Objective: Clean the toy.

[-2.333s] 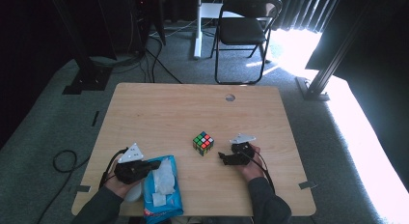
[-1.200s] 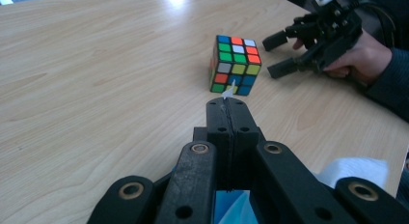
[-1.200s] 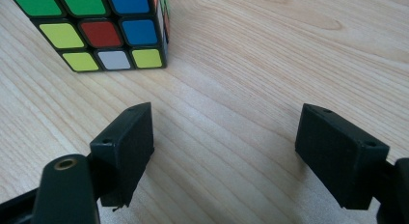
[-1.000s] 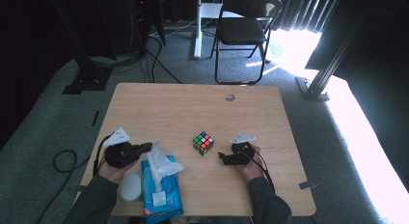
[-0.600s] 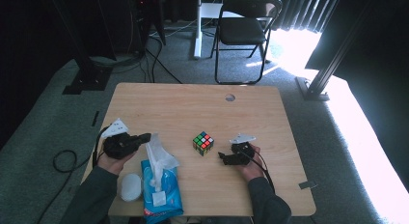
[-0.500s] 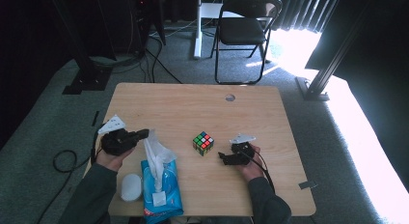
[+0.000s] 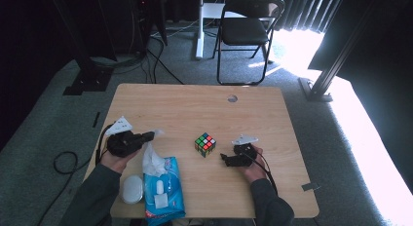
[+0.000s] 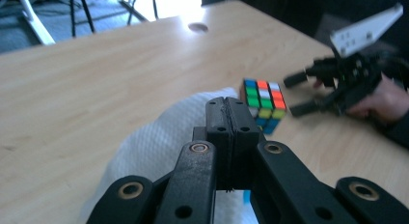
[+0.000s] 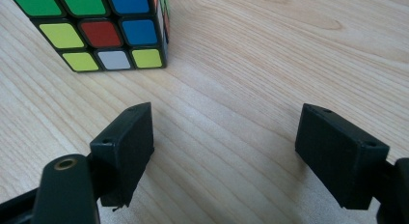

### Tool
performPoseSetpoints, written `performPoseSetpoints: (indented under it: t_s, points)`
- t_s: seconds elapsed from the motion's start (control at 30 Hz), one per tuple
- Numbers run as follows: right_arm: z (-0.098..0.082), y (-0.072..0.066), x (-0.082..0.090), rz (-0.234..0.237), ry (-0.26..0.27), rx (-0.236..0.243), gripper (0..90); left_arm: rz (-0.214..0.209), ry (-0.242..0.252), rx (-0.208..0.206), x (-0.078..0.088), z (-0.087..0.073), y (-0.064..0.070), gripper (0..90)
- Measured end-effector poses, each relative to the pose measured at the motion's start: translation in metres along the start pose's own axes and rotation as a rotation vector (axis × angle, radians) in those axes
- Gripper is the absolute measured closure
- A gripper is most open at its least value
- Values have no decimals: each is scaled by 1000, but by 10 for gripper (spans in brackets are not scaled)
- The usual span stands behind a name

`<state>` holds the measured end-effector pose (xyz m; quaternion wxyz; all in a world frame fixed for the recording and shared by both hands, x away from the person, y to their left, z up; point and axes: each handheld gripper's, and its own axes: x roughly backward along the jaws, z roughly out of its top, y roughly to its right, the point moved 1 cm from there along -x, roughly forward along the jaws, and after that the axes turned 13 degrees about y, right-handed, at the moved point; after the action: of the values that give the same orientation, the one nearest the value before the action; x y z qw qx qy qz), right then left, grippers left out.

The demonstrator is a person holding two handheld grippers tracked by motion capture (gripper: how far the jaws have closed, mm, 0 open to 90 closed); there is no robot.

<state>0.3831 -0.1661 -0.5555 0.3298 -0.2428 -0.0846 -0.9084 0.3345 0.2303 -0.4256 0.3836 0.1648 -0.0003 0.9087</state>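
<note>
My left claw (image 7: 155, 134) is clenched on a white wipe (image 7: 152, 158) that sticks up from the blue pack (image 7: 164, 187) at 7 o'clock on the desk (image 7: 195, 104), so I think I should pull up slowly and straight so it does not rip. My right claw (image 7: 225, 160) is released and waits beside the color cube (image 7: 205, 144), near the middle. The desk is light wood, with gray carpet and a black chair (image 7: 246, 31) at 12 o'clock.

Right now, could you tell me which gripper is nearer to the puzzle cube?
The right gripper is nearer: it rests on the table just beside the puzzle cube, jaws open toward it. The left gripper sits farther off, pinching a white wipe above the blue pack.
</note>
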Motion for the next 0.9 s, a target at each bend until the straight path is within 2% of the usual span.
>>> performPoseSetpoints:
  t_s: [0.27, 0.53, 0.9]
  points:
    - [0, 0, 0, 0, 1, 0, 210, -15, -58, -1, 2, -22, 7, 892]
    - [0, 0, 0, 0, 1, 0, 210, -15, -116, 5, 7, -41, 7, 881]
    - [0, 0, 0, 0, 1, 0, 210, -20, -177, -7, 10, -56, 1, 766]
